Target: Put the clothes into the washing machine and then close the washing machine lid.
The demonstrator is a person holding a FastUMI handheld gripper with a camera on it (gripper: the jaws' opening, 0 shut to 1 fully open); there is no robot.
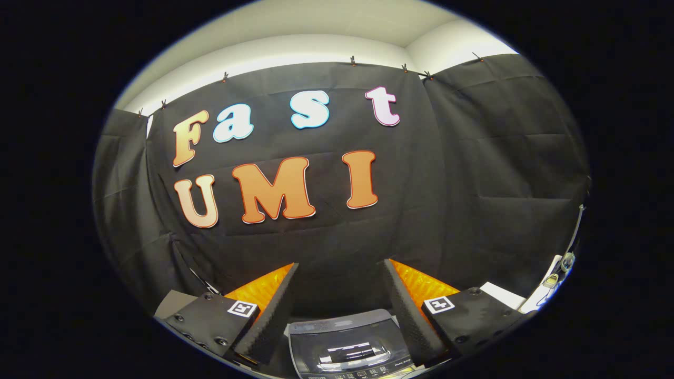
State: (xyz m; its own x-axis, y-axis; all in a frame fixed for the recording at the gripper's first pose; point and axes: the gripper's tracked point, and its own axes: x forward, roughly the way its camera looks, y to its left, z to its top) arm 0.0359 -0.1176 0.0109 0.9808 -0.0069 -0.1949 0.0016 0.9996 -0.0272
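The tool [341, 279] hangs with its 2 fingers [266, 310] spread wide apart, nothing between them, so it is released and grasps nothing. Each finger has a ribbed inner face, and a small square marker sits on the block behind each one.

Below and between the fingers stands the washing machine [348, 345], a top-loading model seen from above. Its lid [350, 342] is down and closed: a dark, glossy, slightly domed panel with a paler grey rim around it, and bright streaks of light reflect off its middle. Along the near edge of the machine runs a strip with a row of small buttons or marks, too small to make out. The lid lies just under the fingertips' line, not touching either finger.

Beyond the fingers rises the black cloth wall [474, 173] of the booth, clipped along its top edge, with a pale ceiling [326, 26] above it. To the right of the machine, past the right finger, lies something white and flat [503, 295] with a cable [571, 242] near it.
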